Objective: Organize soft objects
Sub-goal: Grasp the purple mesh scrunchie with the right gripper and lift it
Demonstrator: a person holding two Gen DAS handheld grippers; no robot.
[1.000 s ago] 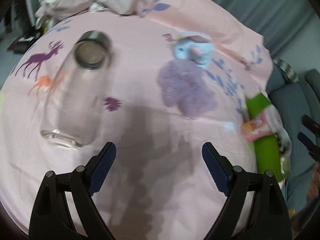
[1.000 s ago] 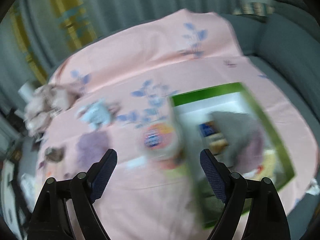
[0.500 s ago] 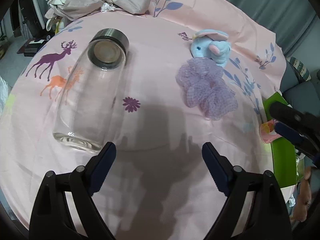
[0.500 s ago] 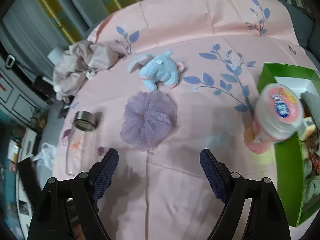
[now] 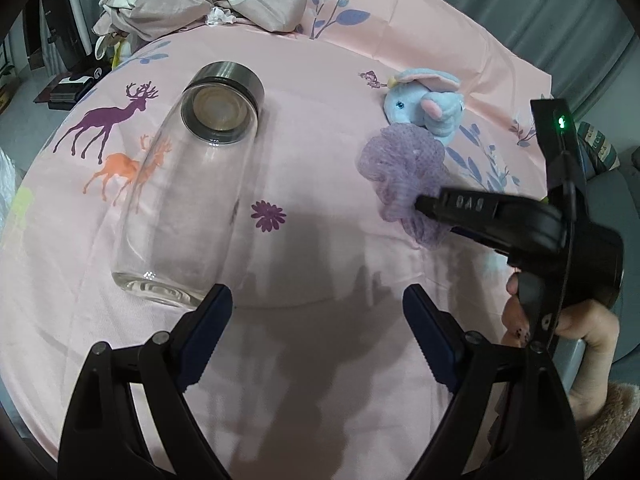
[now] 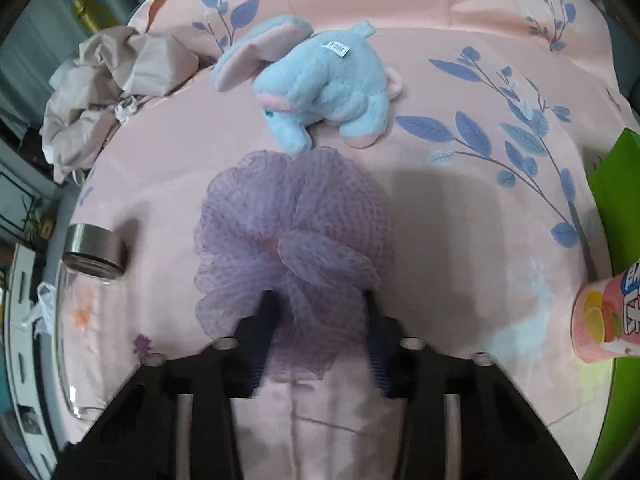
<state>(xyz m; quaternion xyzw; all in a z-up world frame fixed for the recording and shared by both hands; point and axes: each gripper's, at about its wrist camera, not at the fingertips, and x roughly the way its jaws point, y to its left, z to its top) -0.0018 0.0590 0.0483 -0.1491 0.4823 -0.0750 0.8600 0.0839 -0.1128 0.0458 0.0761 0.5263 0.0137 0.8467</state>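
I am closing my right hand-held gripper (image 6: pixel 318 308) on the near edge of the purple mesh bath pouf (image 6: pixel 292 236), its ruffled netting bunching between the two blue ribbed pads; the pouf is lying on the pink printed sheet (image 6: pixel 440 208) that is covering the surface. My left hand-held gripper (image 5: pixel 316 320) is hovering with its jaws wide apart and nothing between them. Left of the pouf, a smooth clear glass bottle (image 5: pixel 180 208) with a steel cap is lying on its side. Just beyond the pouf, touching it, a fuzzy blue plush elephant (image 6: pixel 320 88) is lying; farther off, crumpled beige cloth (image 6: pixel 112 80).
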